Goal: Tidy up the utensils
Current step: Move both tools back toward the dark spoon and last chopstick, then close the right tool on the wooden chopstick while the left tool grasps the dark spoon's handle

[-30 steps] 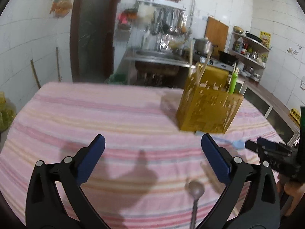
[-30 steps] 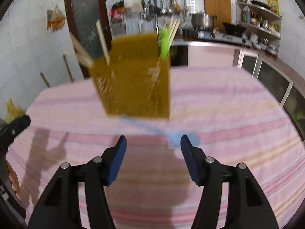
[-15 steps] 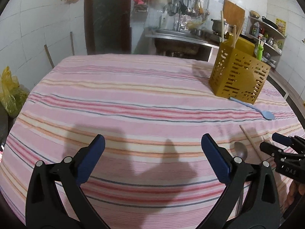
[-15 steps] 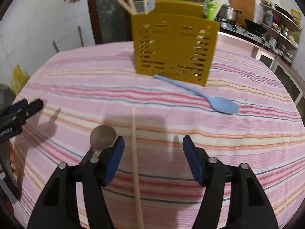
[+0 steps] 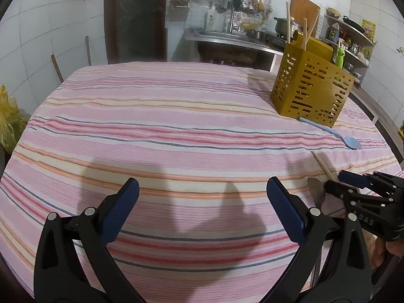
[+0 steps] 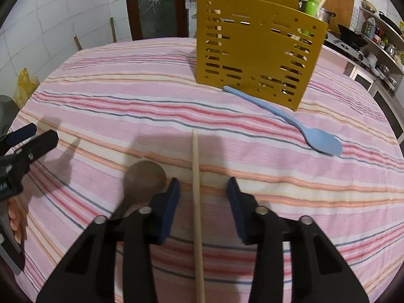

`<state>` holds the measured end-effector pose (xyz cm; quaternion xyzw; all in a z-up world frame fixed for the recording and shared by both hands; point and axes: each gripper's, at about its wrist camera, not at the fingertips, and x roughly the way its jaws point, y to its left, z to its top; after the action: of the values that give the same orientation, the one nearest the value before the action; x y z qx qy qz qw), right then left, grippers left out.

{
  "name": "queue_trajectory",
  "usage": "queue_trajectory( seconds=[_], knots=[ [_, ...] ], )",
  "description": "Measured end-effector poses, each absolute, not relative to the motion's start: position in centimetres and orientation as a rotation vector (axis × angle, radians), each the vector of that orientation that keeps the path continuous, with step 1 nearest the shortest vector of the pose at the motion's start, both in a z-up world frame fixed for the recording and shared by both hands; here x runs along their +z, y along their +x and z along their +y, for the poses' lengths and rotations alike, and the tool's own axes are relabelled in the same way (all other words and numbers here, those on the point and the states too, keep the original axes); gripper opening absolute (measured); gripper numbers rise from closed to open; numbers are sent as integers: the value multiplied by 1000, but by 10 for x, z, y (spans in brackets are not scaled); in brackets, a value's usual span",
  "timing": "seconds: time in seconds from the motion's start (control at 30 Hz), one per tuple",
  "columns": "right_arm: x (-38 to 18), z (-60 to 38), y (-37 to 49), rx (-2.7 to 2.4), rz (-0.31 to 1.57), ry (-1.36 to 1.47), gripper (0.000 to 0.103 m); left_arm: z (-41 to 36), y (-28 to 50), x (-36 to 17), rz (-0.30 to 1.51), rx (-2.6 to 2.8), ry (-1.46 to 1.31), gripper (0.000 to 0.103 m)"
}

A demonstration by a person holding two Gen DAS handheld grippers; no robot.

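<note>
A wooden chopstick [image 6: 195,176] lies on the striped tabletop [image 6: 126,106] near its front edge, between my right tongs [image 6: 203,189], whose jaws have just been closing but do not touch it. A metal spoon [image 6: 144,176] lies just left of it, and a blue spoon [image 6: 290,121] reaches the yellow utensil holder [image 6: 257,48] farther back. My left tongs [image 5: 202,197] hang open over bare cloth.

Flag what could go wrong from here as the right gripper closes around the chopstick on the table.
1. The right gripper has been closing with the chopstick between its pads but untouched; lying flat on the striped cloth, the thin stick may roll or slip out.
2. The metal spoon lies right beside the left-hand pad and could get nudged or pinched too.
3. The left gripper hangs open over bare cloth, giving no support.
</note>
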<state>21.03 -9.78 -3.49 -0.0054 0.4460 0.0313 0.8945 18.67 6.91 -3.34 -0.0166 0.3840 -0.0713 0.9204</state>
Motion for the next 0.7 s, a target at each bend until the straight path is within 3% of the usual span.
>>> queue_trajectory(
  seconds=[0.17,0.6,0.7],
  knots=[
    [-36,-96,225,71,924,-9,6,58,185,-30,795,-167,-39,98],
    [-27,-177,192,-72,892,105,6,-29,183,-45,894,-310,1,97],
    [-35,-187,188,-81,901,122,6,-52,188,-57,946,-309,52,91]
  ],
)
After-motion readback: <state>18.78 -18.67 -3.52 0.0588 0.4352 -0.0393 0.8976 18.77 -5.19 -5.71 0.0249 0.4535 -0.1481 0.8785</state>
